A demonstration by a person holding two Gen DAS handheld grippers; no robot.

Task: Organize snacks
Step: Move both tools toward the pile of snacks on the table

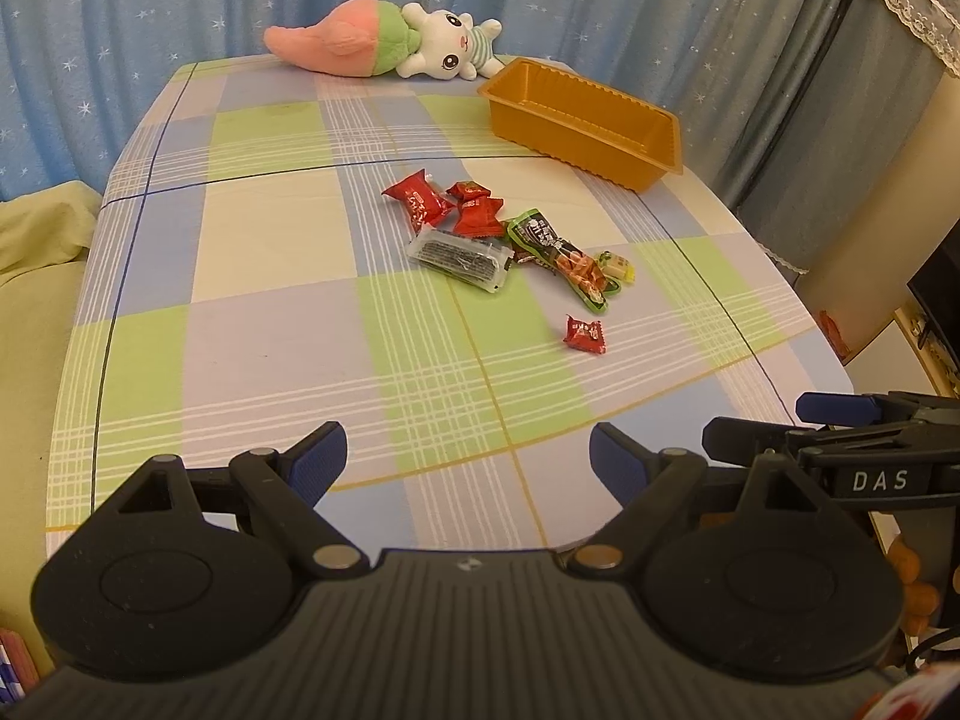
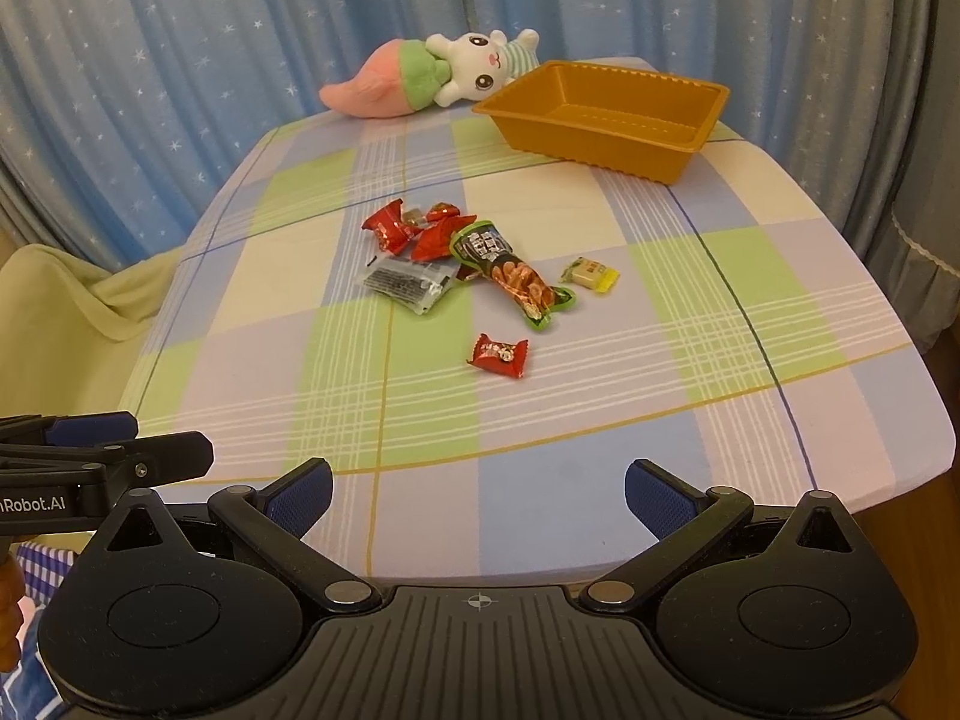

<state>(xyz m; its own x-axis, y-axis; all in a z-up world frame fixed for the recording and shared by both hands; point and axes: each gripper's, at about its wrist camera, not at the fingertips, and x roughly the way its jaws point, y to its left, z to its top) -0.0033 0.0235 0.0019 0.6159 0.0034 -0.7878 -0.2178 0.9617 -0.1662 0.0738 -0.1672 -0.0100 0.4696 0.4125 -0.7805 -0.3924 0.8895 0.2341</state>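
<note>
Snacks all loose, tray empty

Left gripper [image 1: 468, 459] hangs wide apart, gripping nothing. Snack pile [image 1: 474, 234] sits well ahead of both. Lone red candy [image 2: 498, 355] lies nearest, dead ahead of the right gripper [image 2: 478, 495], also spread. Gold tray [image 2: 606, 117] sits far right.

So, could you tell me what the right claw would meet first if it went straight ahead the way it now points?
Probably the lone red candy: it lies nearest, almost on the centre line of the open right claw. Before it there is only bare checked tablecloth. The green snack packet comes next, though depth is hard to judge.
</note>
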